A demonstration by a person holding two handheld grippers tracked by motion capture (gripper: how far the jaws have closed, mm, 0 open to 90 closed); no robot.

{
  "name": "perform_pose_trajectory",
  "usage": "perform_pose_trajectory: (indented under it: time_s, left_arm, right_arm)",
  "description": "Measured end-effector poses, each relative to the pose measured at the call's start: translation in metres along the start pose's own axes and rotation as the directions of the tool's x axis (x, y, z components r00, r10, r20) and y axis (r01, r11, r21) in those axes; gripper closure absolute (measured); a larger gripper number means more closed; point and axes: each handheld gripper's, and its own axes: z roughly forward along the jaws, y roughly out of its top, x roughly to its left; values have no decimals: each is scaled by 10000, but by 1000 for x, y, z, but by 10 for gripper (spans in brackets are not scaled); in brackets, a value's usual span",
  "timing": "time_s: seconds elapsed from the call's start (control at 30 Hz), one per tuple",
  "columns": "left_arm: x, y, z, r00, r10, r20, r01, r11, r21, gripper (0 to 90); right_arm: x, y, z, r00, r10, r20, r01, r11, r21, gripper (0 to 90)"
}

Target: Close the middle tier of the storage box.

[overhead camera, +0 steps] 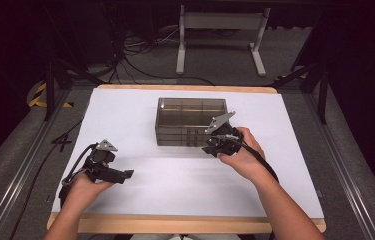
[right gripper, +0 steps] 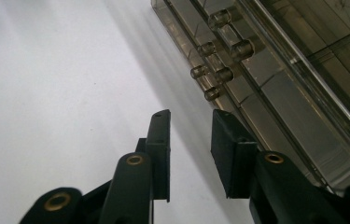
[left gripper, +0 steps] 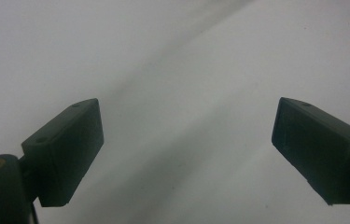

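High view: smoky clear drawer box [overhead camera: 191, 121] stands at mid-table on the white table sheet [overhead camera: 125, 110], with the right gripper [overhead camera: 214, 146] touching or just short of its front right corner, while the left gripper [overhead camera: 125, 174] rests well apart near the front left edge. Left gripper view: its jaws stand wide apart over the bare sheet [left gripper: 182, 70], holding nothing. Right gripper view: the right gripper [right gripper: 189, 140] has its jaws narrowed to a small gap, empty, just beside the box front [right gripper: 275, 107] and below its round drawer knobs [right gripper: 219, 70].

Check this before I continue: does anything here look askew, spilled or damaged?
Nothing stands out. The smoky clear drawer box sits square on the white table, drawers closed. The right gripper is near its knobs; the left gripper is open over bare table.
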Motion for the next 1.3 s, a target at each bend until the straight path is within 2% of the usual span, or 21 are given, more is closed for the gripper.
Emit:
perform_pose_trajectory:
  time_s: [0.33,0.63,0.93,1.13,1.3]
  left_arm:
    - [0,0,0,9999,89,131,-90,9999,50,93]
    - [0,0,-1,9995,70,313,-70,10000,-20,68]
    - [1,1,-1,9989,-43,459,40,10000,67,2]
    - [2,0,-1,9991,-40,429,38,10000,58,0]
    - [5,-1,-1,9992,-105,386,104,9999,31,0]
  right_arm:
    - [-6,-17,-13,9985,101,-535,-101,9999,0,518]
    - [-13,-33,-22,9965,235,-804,-245,9996,-112,390]
    - [-19,-49,-30,9968,552,-577,-553,9985,-13,304]
    - [-24,-61,-33,9967,687,-423,-687,9976,22,253]
    - [-27,-70,-33,9958,906,-117,-905,9959,83,233]
